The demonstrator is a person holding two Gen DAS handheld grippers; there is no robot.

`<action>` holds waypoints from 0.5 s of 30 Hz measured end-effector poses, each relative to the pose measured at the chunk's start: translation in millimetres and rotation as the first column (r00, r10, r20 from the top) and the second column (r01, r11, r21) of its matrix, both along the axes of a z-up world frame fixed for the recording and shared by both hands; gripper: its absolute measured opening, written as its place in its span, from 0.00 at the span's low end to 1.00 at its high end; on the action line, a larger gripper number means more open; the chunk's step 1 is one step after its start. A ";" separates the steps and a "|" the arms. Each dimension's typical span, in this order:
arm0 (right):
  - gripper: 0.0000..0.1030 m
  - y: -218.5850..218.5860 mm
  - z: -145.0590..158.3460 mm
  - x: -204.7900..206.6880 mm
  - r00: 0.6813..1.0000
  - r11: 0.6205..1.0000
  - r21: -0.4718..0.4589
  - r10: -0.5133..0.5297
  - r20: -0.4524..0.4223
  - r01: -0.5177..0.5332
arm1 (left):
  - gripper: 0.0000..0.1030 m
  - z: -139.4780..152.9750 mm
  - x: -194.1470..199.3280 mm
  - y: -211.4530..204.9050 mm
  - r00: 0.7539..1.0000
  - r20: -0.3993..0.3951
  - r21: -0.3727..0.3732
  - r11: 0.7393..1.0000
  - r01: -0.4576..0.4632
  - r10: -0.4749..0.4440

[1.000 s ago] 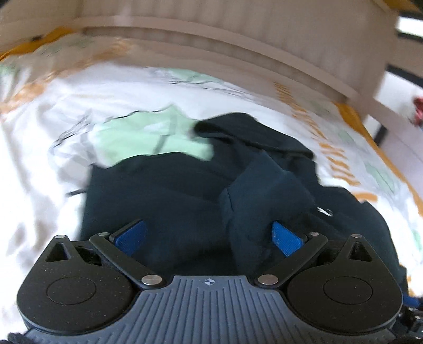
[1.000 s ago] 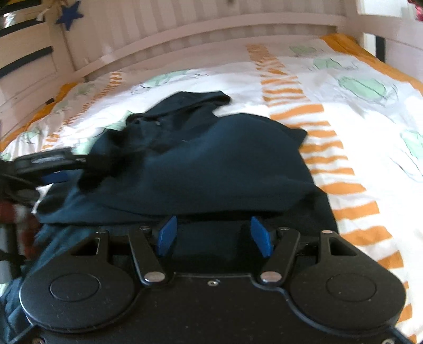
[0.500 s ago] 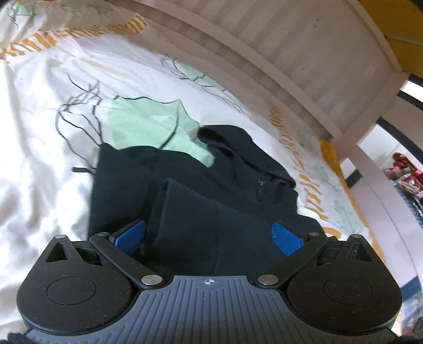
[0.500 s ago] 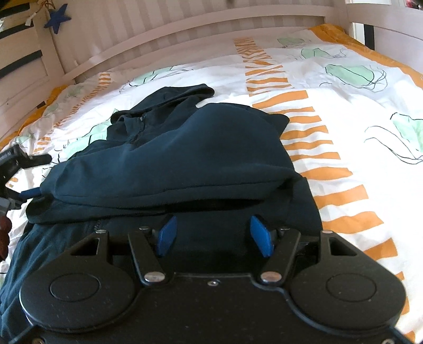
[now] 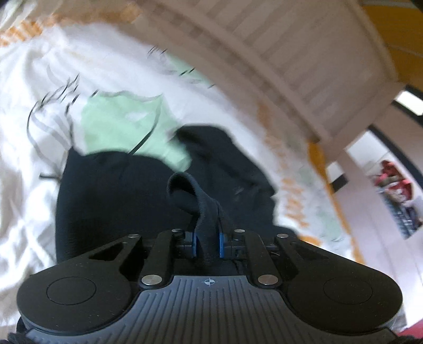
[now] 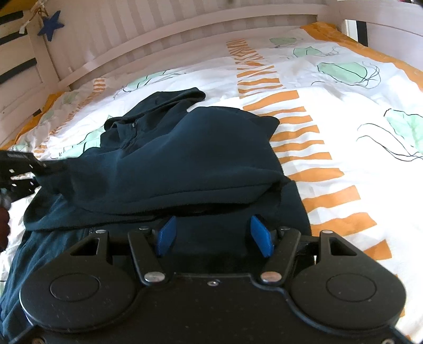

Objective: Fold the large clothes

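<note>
A dark navy hooded jacket (image 6: 185,158) lies on the bed with one part folded over its body; its hood (image 6: 171,98) points toward the headboard. In the left wrist view my left gripper (image 5: 207,243) is shut on a raised fold of the jacket (image 5: 119,198), and the cloth stands up between the blue pads. That view is blurred. The left gripper's body (image 6: 15,169) also shows at the left edge of the right wrist view, at the jacket's sleeve end. My right gripper (image 6: 212,234) stands open over the jacket's near hem, with its pads apart.
The bed cover (image 6: 343,132) is white with orange stripes and green jellyfish prints. A white slatted headboard (image 6: 158,31) runs along the far side, with a blue star (image 6: 51,25) hanging at its left. A white bed post (image 5: 343,148) stands on the right.
My left gripper's jaws have gone from wide open to shut on a fold of the jacket, and the hand has shifted and rolled. The right gripper has stayed in place.
</note>
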State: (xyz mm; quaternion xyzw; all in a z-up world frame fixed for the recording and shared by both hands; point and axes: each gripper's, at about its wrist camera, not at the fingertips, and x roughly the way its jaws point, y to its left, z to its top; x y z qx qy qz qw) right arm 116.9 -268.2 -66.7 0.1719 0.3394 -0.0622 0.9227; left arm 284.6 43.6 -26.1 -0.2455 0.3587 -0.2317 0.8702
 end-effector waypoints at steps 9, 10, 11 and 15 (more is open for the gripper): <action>0.65 -19.4 5.4 -5.0 0.997 0.996 0.040 -0.079 0.012 0.078 | 0.12 -11.0 -14.4 21.6 0.999 -0.014 0.082 0.996 -0.029 0.030; 0.65 -20.6 7.0 -5.8 0.997 0.996 0.047 -0.075 0.008 0.074 | 0.12 -19.2 -10.7 23.9 0.999 -0.040 0.085 0.996 -0.032 0.036; 0.65 -21.9 9.0 -7.1 0.998 0.996 0.058 -0.070 0.009 0.069 | 0.12 -27.5 -7.1 25.6 0.997 -0.065 0.087 0.995 -0.039 0.045; 0.65 -30.8 22.3 -11.7 0.997 0.996 0.054 -0.071 0.044 0.069 | 0.17 -50.9 1.5 26.8 0.993 -0.102 0.134 0.990 -0.038 0.052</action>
